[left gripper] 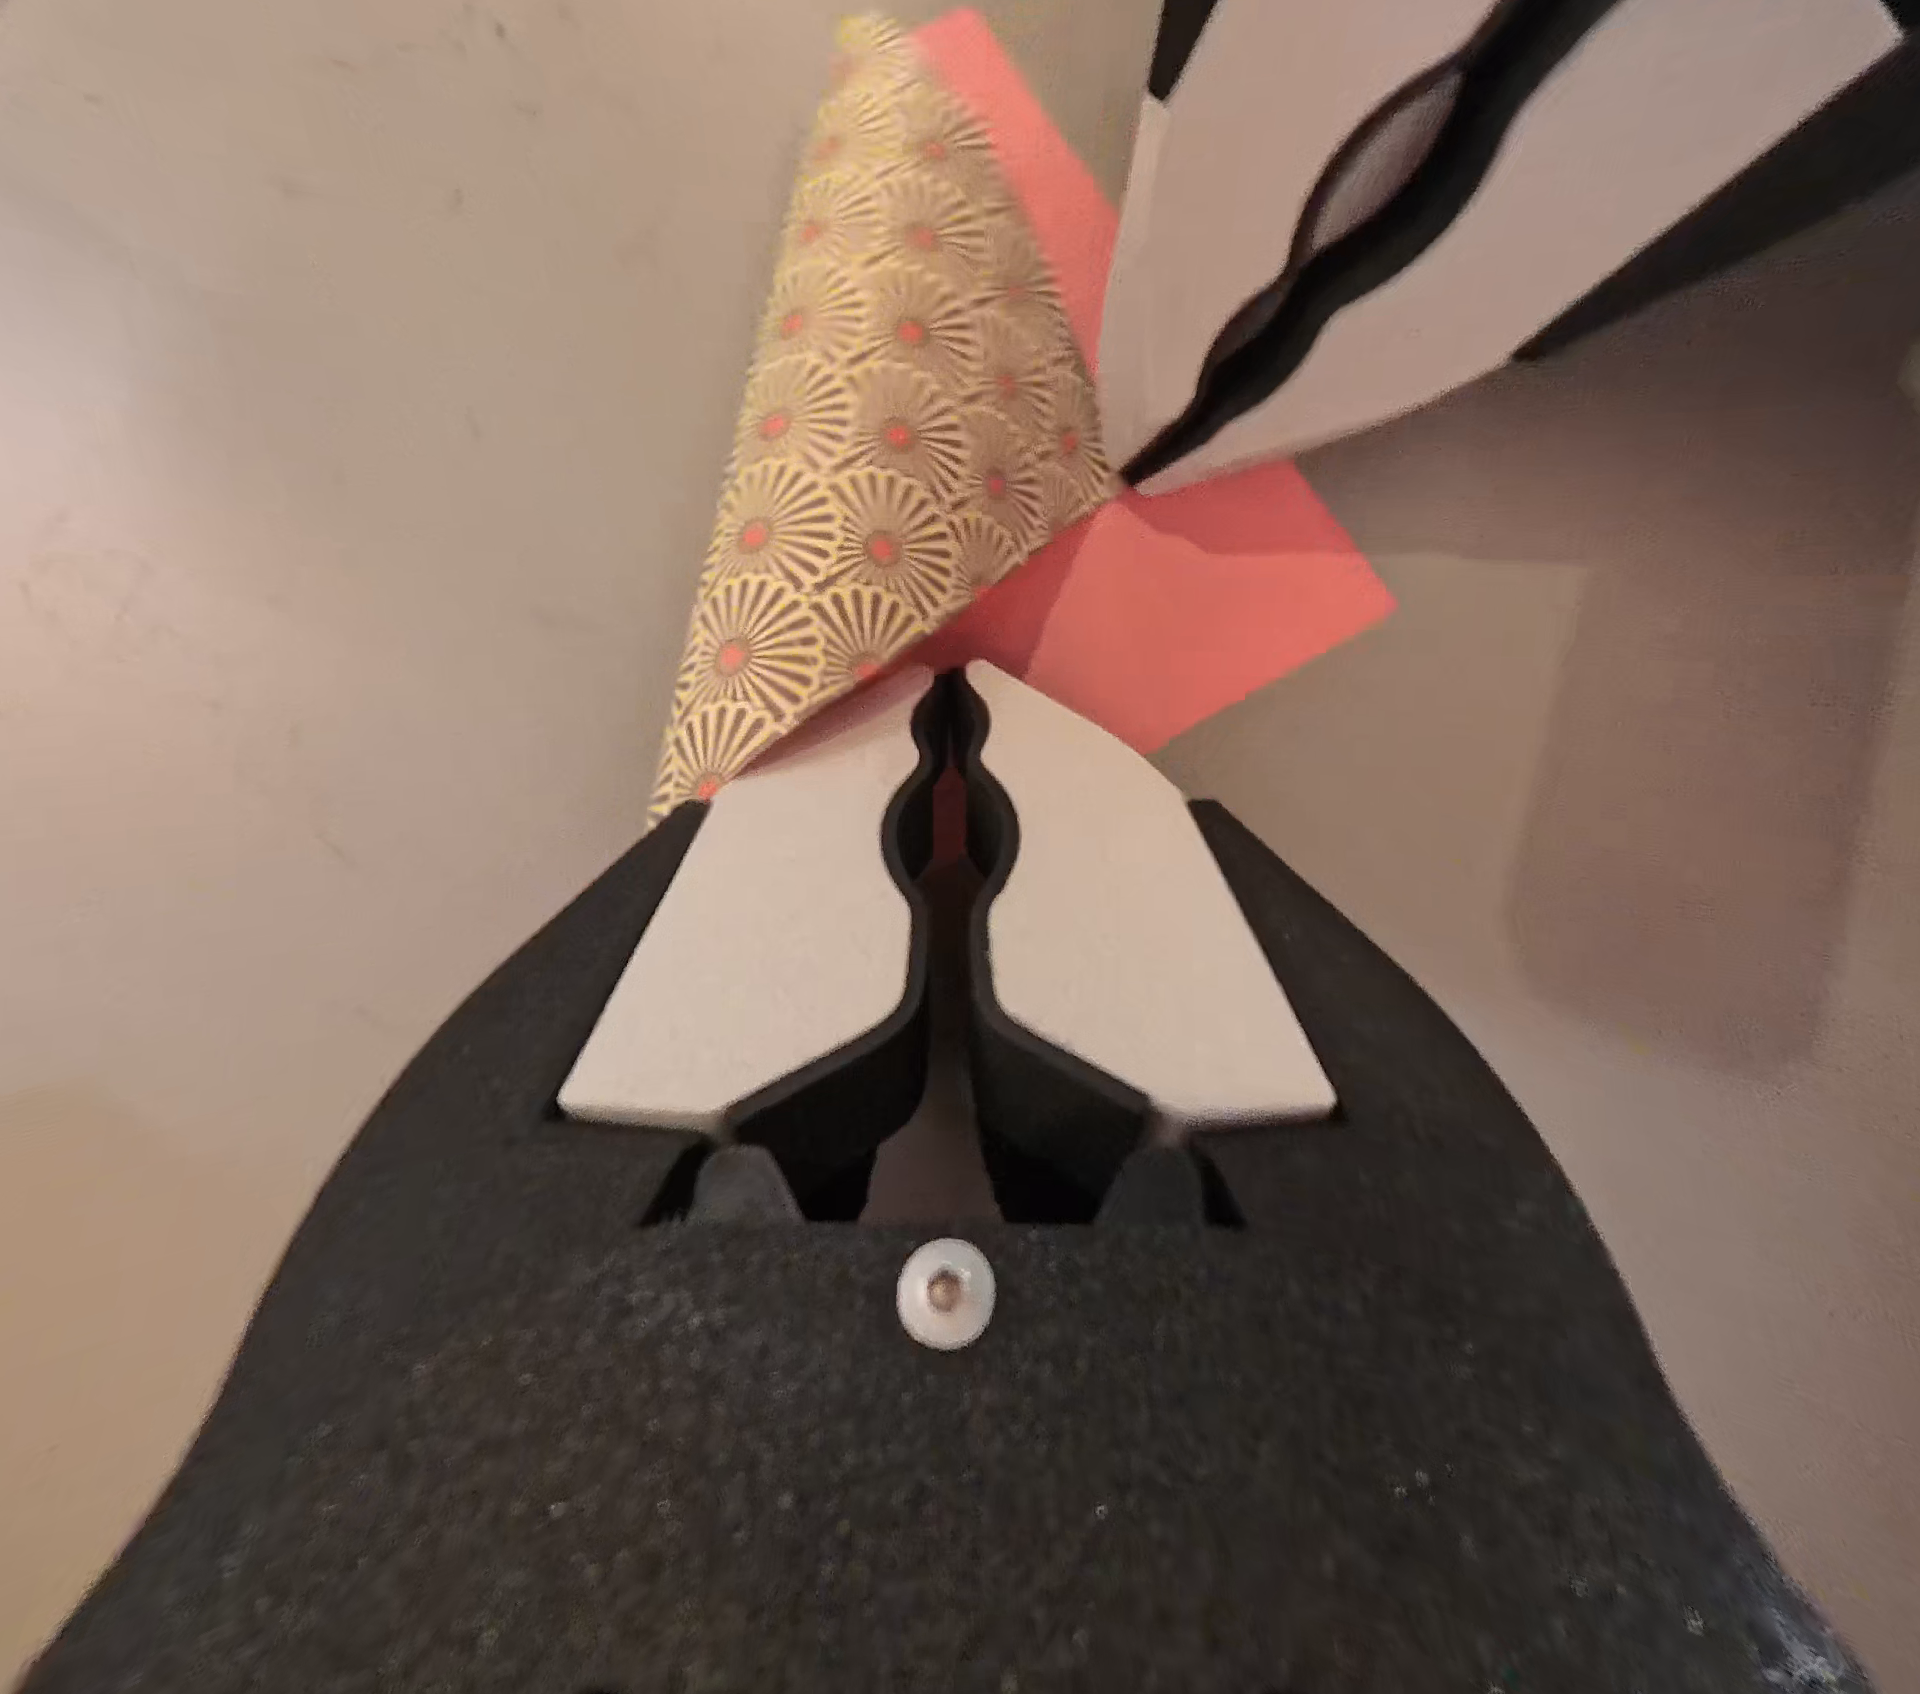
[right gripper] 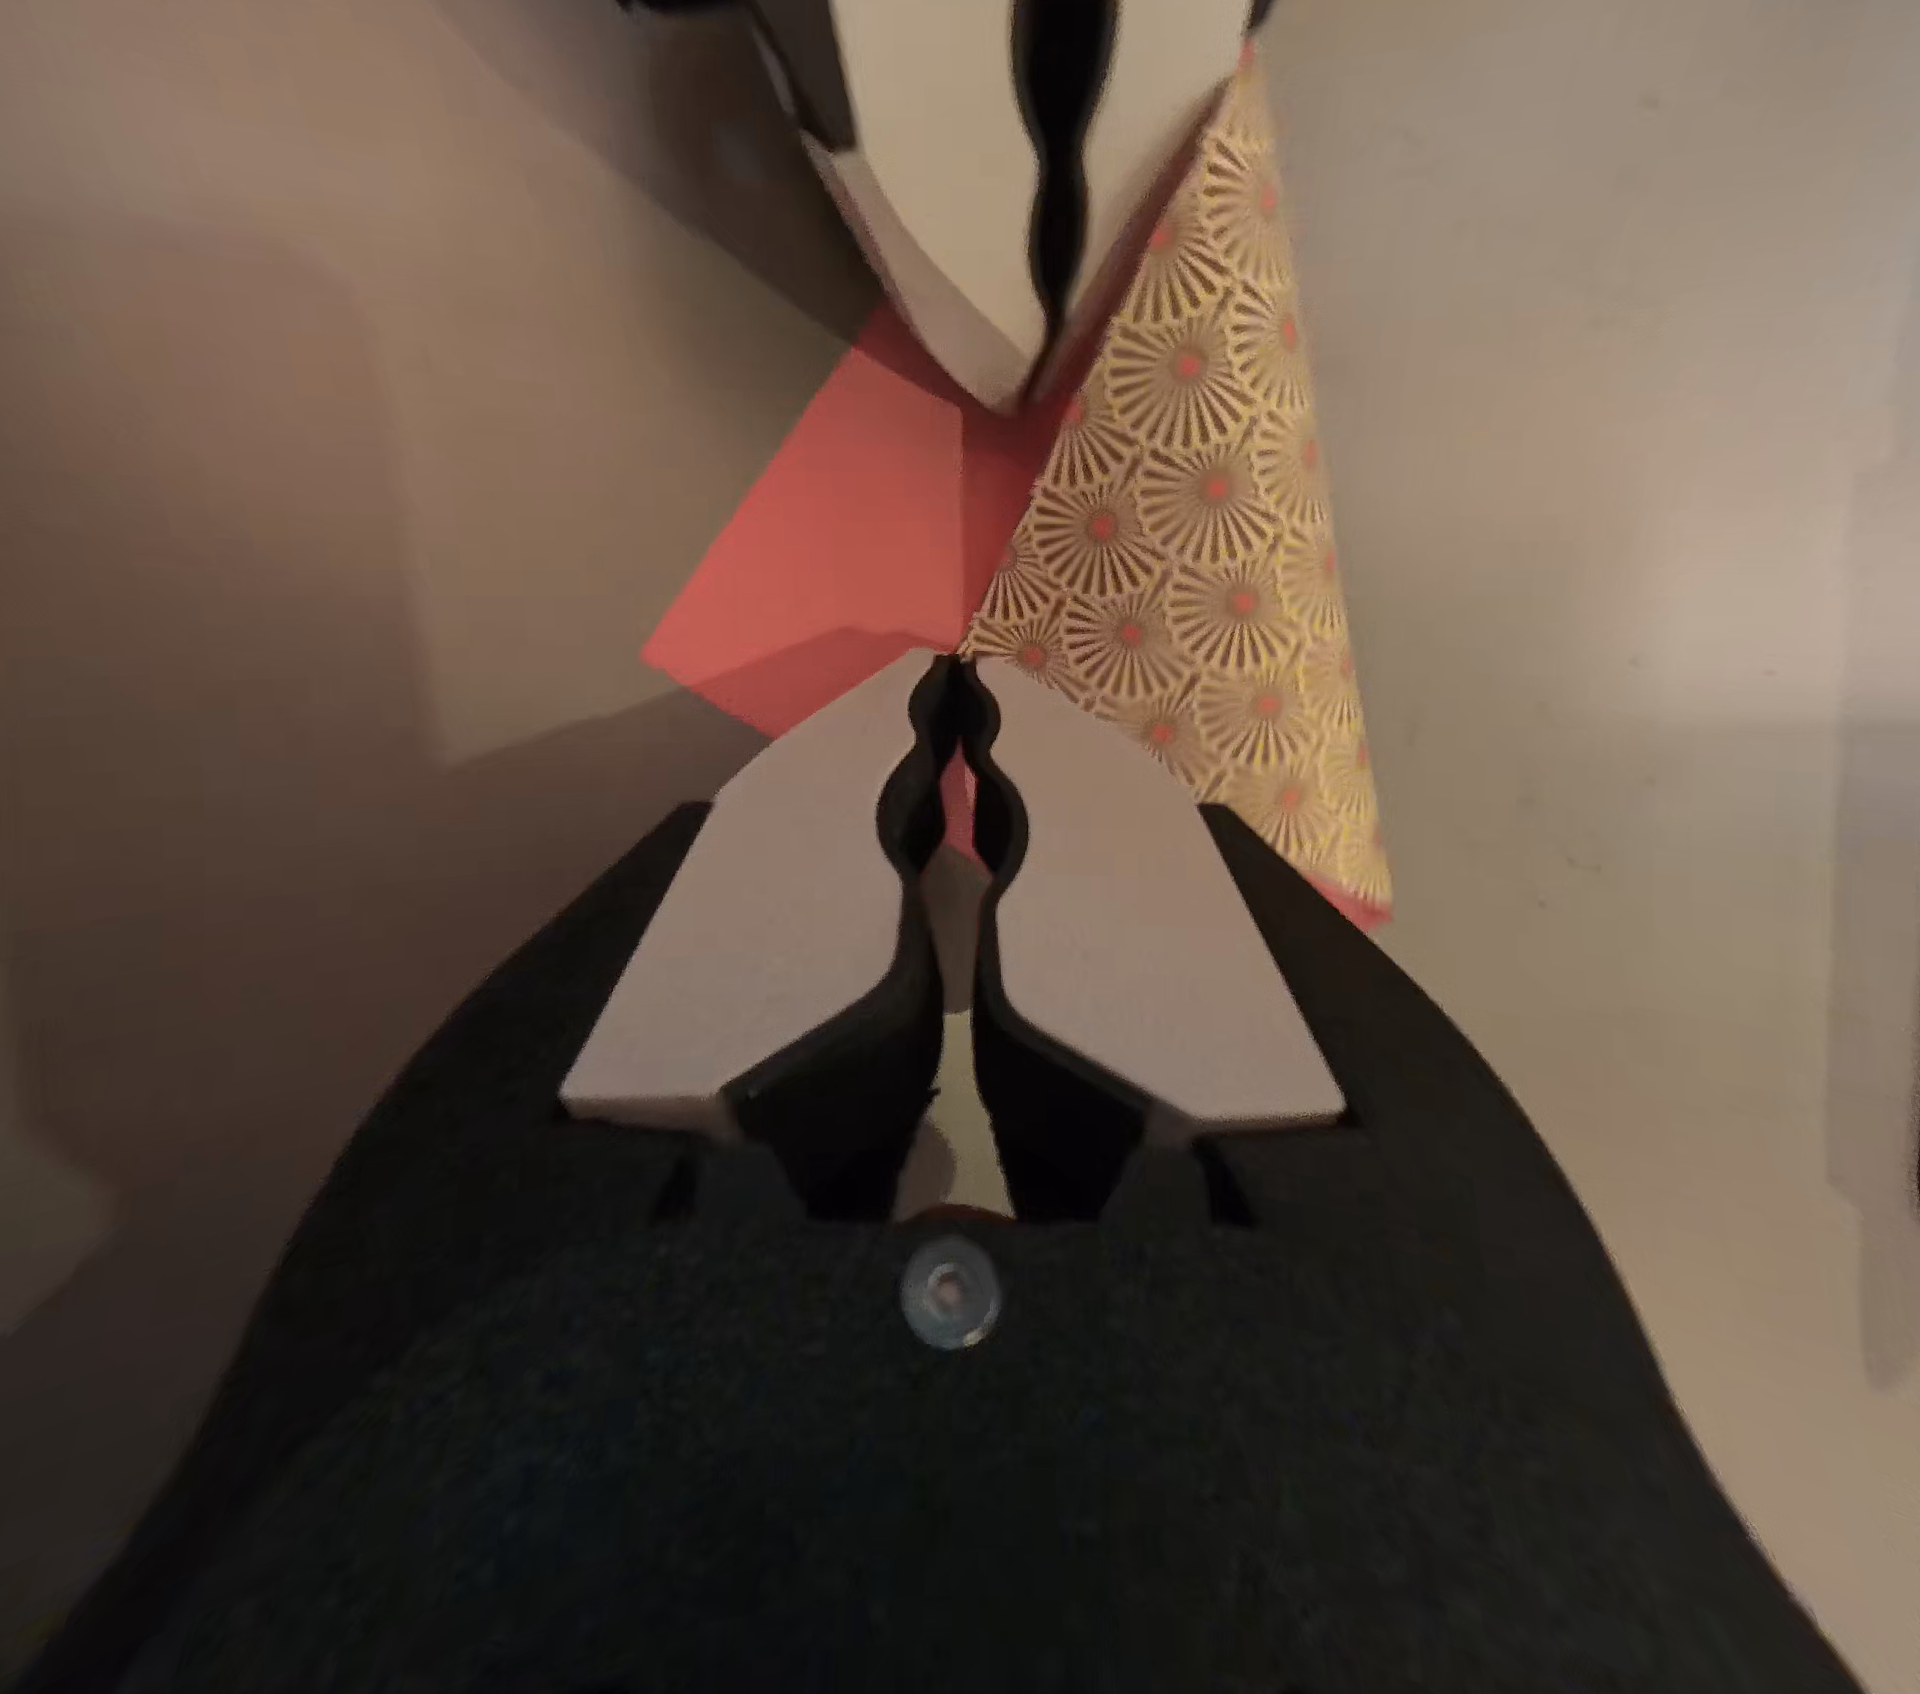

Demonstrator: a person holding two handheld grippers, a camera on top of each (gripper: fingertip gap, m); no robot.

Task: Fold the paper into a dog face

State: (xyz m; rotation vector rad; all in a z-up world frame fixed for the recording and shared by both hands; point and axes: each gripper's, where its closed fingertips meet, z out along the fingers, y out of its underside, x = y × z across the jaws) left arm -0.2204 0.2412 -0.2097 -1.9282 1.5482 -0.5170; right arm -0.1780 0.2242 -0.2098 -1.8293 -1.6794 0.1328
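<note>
I am looking at the paper (left gripper: 914,418), a sheet with a gold fan-and-flower pattern on one face and plain salmon pink on the other. It is partly folded: the patterned flap is curling over the pink side, so a long patterned wedge is showing with pink panels jutting out beside it. The whole sheet is being held up clear of the beige table (left gripper: 312,397), pinched between my two grippers.

In the left wrist view, my left gripper (left gripper: 948,683) is sitting at the near end, its jaws clenched on the pink lower edge where the patterned flap meets it. The wedge is running away from this gripper, its long axis tilting slightly leftward toward a far tip at the top. To the right, my right gripper (left gripper: 1127,472) is reaching in from the upper right, jaws closed on the paper's side corner.

In the right wrist view, the pink area (right gripper: 831,564) is lying to the left, my right gripper (right gripper: 951,673) is gripping the paper (right gripper: 1195,501) at centre, and my left gripper (right gripper: 1039,387) is coming down from above, also clamped on it. The patterned wedge is stretching along the right, narrow end up.
</note>
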